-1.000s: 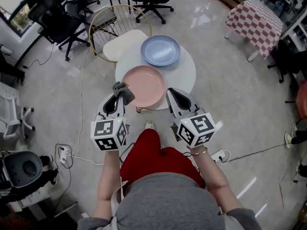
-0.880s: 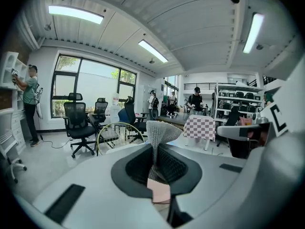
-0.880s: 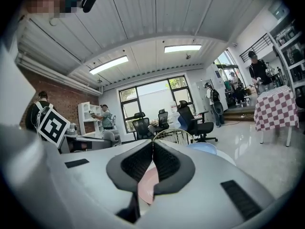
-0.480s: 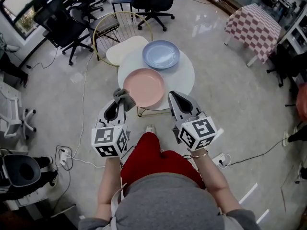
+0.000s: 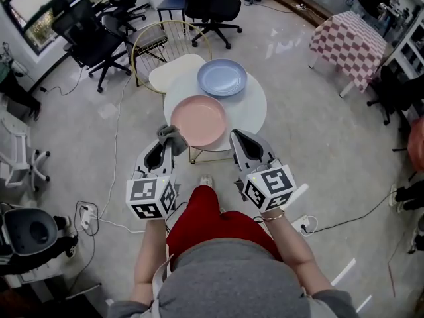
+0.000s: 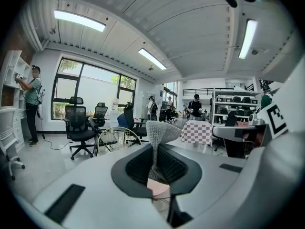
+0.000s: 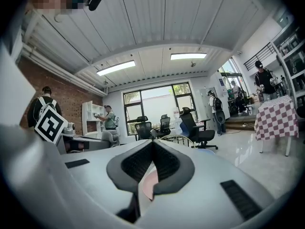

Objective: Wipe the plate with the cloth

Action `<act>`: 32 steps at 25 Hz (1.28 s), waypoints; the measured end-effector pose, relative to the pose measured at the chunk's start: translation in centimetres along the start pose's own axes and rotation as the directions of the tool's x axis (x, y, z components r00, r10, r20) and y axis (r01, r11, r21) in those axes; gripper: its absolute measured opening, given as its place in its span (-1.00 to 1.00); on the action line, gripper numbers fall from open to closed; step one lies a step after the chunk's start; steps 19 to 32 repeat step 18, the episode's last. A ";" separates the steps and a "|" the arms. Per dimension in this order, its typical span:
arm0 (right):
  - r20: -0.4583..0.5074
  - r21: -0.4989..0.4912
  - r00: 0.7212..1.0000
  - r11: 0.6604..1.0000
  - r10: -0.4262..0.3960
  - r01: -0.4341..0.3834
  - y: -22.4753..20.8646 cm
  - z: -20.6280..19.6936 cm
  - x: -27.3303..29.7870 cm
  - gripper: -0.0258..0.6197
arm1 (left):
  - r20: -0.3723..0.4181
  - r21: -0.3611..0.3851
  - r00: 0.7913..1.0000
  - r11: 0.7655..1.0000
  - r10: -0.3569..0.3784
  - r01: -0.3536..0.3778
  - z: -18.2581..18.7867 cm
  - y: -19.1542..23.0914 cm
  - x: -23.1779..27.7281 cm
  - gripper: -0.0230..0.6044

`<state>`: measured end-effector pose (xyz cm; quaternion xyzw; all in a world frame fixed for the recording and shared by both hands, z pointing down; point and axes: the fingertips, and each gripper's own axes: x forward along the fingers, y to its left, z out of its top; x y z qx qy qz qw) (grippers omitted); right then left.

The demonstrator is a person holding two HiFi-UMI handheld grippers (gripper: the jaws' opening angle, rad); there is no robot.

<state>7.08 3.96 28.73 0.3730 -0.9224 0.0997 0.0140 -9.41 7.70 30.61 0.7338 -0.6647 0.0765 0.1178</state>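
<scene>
A pink plate lies at the near side of a small round white table, with a blue plate behind it. My left gripper is shut on a grey cloth just left of the pink plate's near rim. In the left gripper view the cloth stands up pinched between the jaws, with a bit of pink plate below. My right gripper is shut with nothing in it, at the plate's near right. The right gripper view shows a sliver of pink plate under the closed jaws.
A cream seat with a gold wire hoop frame stands behind the table at left. Black office chairs are at the back, a checked-cloth table at far right. Cables and a power strip lie on the floor.
Both grippers have drawn slightly back from the pink plate towards the person, the cloth still held in the left one.
</scene>
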 end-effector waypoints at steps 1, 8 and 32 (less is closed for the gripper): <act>0.003 0.000 1.000 1.000 -0.003 0.003 0.0 0.1 -0.3 -0.83 | 0.005 0.000 1.000 1.000 0.000 0.000 0.1 -0.2 -0.2 -0.82; 0.009 -0.004 1.000 1.000 -0.014 0.015 0.2 0.2 -1.4 -0.83 | 0.013 -0.005 1.000 1.000 0.000 0.001 0.1 -0.6 -1.2 -0.82; 0.017 -0.002 1.000 1.000 -0.009 0.010 -0.1 -0.3 -1.6 -0.83 | 0.025 -0.002 1.000 1.000 -0.010 0.010 0.0 -1.5 -1.3 -0.82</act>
